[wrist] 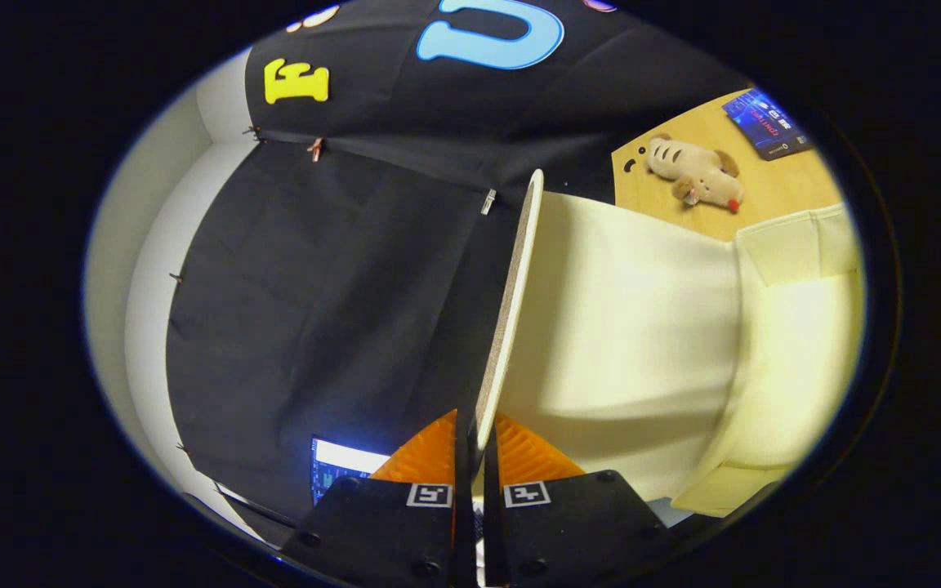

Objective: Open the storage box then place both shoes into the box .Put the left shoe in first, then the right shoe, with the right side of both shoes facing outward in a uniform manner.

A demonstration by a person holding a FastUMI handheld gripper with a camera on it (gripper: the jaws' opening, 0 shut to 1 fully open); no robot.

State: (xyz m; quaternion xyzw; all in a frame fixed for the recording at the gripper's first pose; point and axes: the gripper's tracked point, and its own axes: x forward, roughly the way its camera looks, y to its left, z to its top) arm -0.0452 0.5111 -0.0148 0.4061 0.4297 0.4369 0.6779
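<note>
- The gripper is nearly closed, both fingers pinching the edge of the storage box's lid.
- The lid stands raised, edge-on beyond the fingers.
- The cream storage box lies right of it; its contents are hidden.

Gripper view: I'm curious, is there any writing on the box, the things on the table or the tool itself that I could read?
Blue booklet on the wooden table: pale print, too small and blurred to read.
Storage box lid: no writing.
Plush toy: no writing.
Hand-held gripper, fingers pinching the lid's edge: two square black-and-white marker patterns, not words.
</note>
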